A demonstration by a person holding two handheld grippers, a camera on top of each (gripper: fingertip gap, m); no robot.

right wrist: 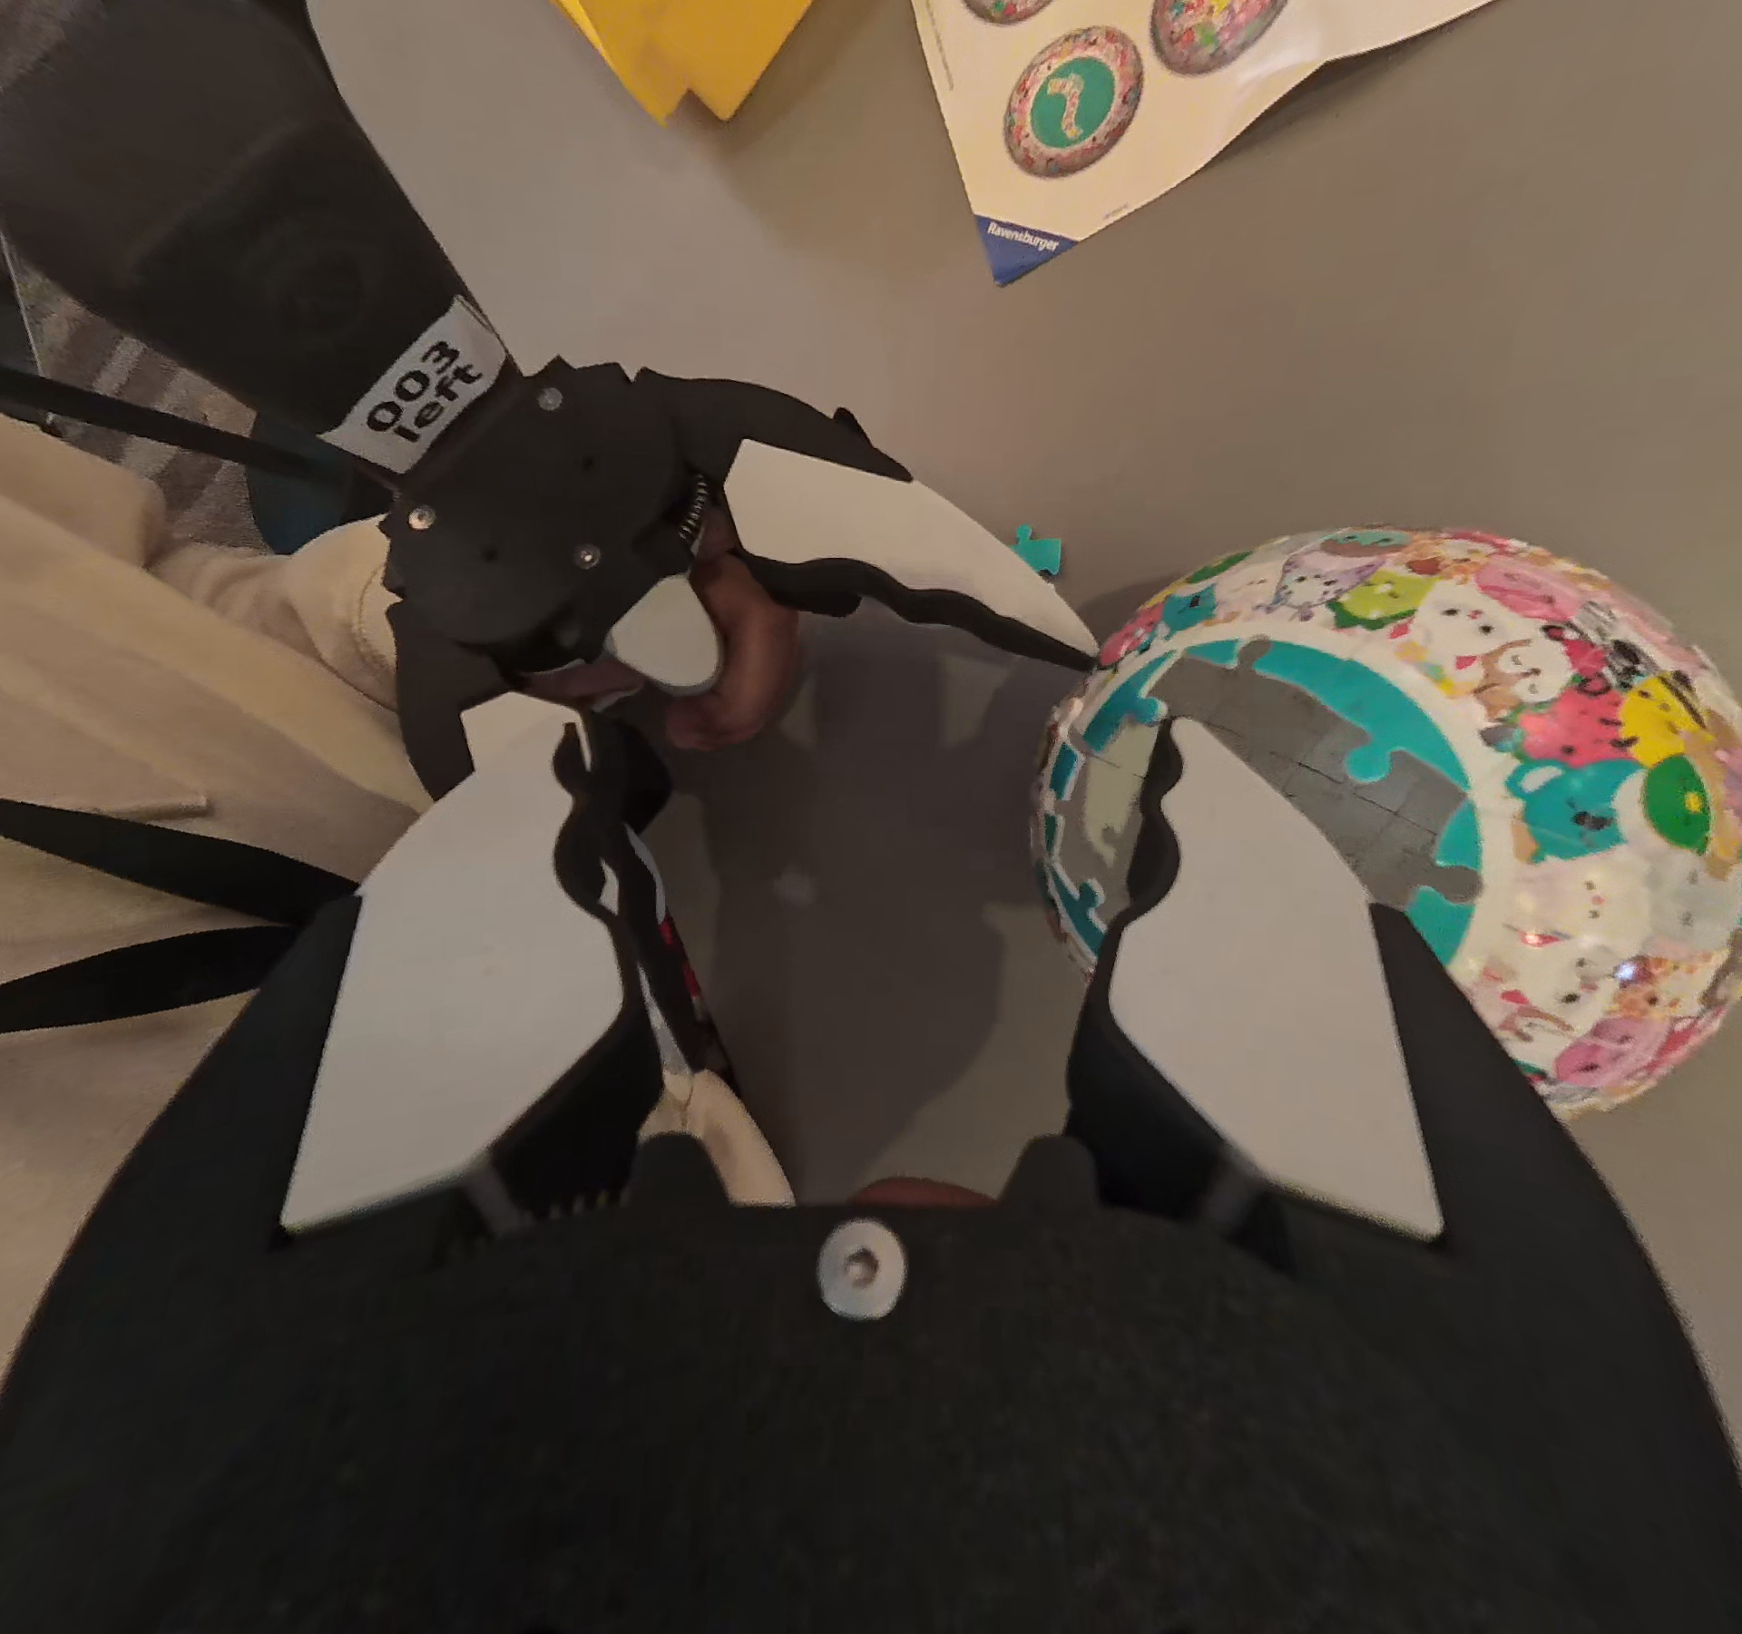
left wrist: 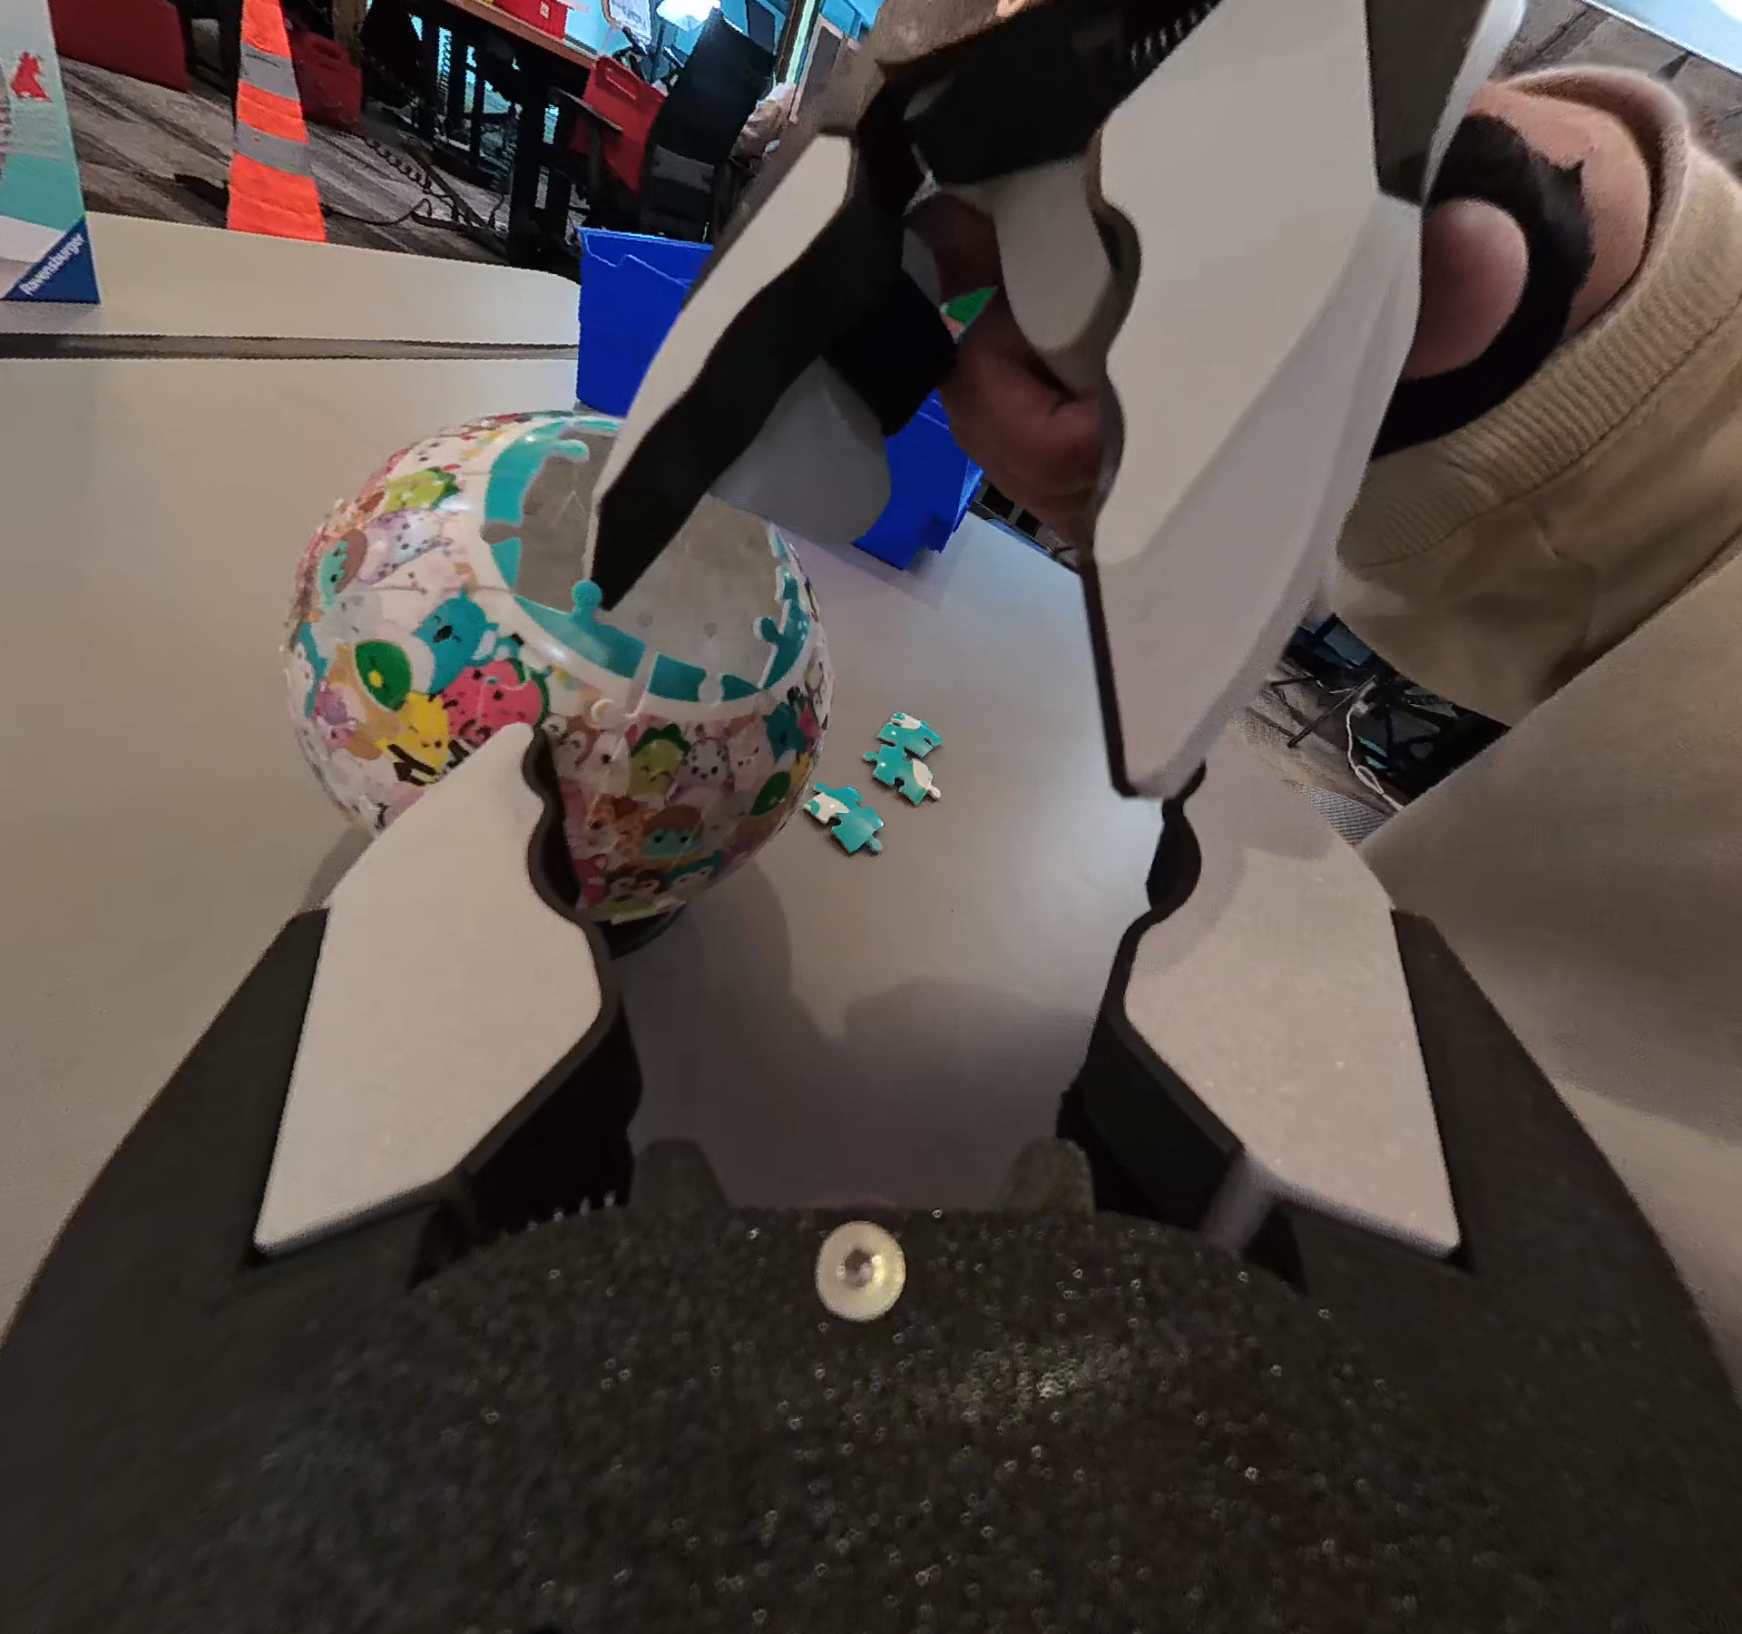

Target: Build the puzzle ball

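Two hand-held grippers work over the grey worktop (left wrist: 188, 552): the left hand-held gripper (left wrist: 839, 797) and the right hand-held gripper (right wrist: 867, 769), both spread wide and empty. Between them rests the puzzle ball (left wrist: 452, 674), its top unfinished, with loose teal puzzle pieces (left wrist: 877, 778) just beside it.

The left gripper (left wrist: 848, 787), with black body and pale grey finger plates, has its jaws spread wide, nothing between them. The right gripper (right wrist: 867, 759), of the same build, likewise stands wide apart and empty. In the left wrist view it comes down from the upper right, tilted steeply, one finger (left wrist: 716, 363) reaching far left of the other. A hand (left wrist: 1499, 269) in a cream knitted sleeve grips its handle. In the right wrist view the left gripper lies to the left, fingers pointing right.
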